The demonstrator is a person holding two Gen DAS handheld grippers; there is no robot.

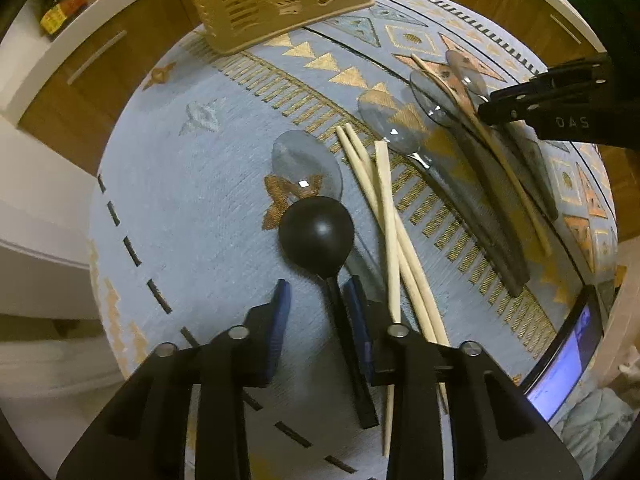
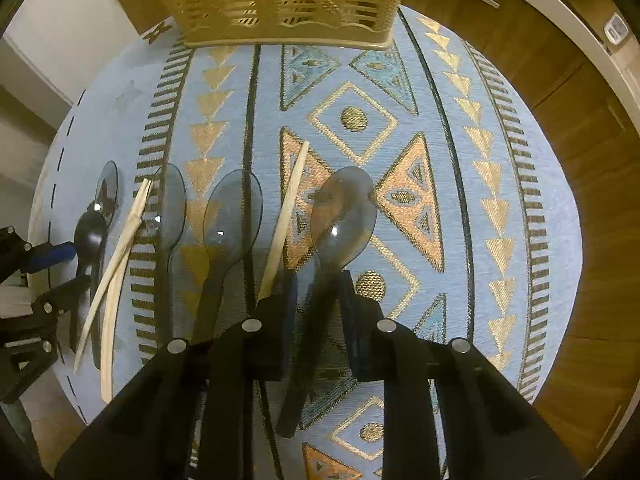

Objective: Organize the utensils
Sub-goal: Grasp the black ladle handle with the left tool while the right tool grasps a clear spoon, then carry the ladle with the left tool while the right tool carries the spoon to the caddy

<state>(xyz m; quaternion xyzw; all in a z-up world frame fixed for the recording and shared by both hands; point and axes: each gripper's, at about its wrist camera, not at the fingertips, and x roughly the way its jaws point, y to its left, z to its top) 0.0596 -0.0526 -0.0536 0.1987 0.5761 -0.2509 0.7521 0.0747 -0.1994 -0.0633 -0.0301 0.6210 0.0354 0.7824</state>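
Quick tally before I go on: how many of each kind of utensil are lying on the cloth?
Translucent grey plastic spoons: 4
Black plastic spoon: 1
Pale slim chopsticks: 4
Total: 9 utensils

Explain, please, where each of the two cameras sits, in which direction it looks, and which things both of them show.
Left wrist: sits on the left gripper, looks forward over the black spoon; its own fingers show, the right gripper enters at right.
Right wrist: sits on the right gripper, looks over the smoky spoon; the left gripper shows at left.
Shared: the basket, chopsticks, patterned cloth.
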